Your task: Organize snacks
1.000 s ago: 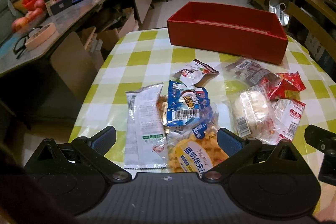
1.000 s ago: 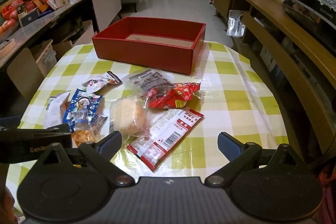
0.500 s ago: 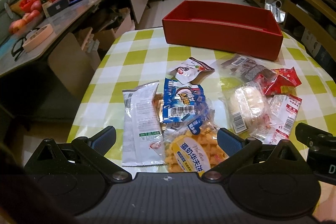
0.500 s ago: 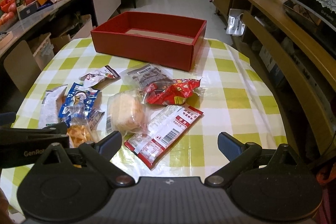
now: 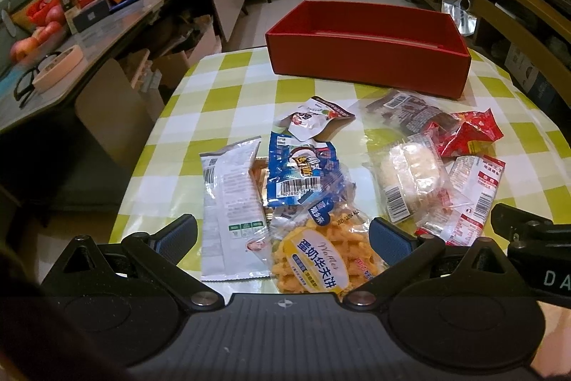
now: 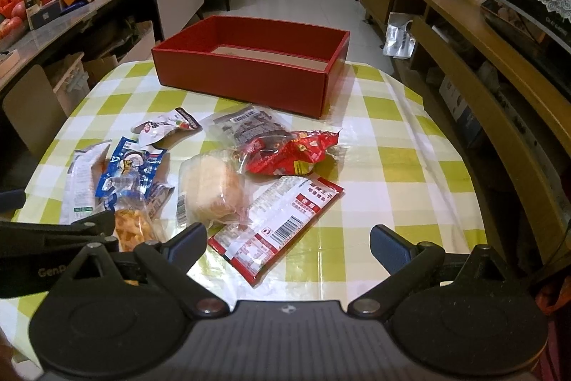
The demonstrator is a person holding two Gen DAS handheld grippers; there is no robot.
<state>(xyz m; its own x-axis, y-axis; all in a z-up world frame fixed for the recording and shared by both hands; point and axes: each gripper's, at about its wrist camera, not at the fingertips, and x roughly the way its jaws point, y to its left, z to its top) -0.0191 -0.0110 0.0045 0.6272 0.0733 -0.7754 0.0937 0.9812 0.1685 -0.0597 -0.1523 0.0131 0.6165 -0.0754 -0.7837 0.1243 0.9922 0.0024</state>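
Both grippers, left gripper (image 5: 282,234) and right gripper (image 6: 288,243), are hovering with jaws spread wide and empty over snack packets lying loose on the checkered worktop (image 6: 385,166), so probably go for the waffle bag (image 5: 314,259) first, pinching an edge, then into the empty-looking red box (image 6: 249,77).

Both wrist views look forward past spread fingers, low and near; shared ahead: snacks (image 5: 307,174) (image 6: 210,188), red box (image 5: 367,59) (image 6: 249,77)

Snack packets (image 5: 307,174) lie on the table (image 5: 228,95) (before the box (image 5: 367,59)).
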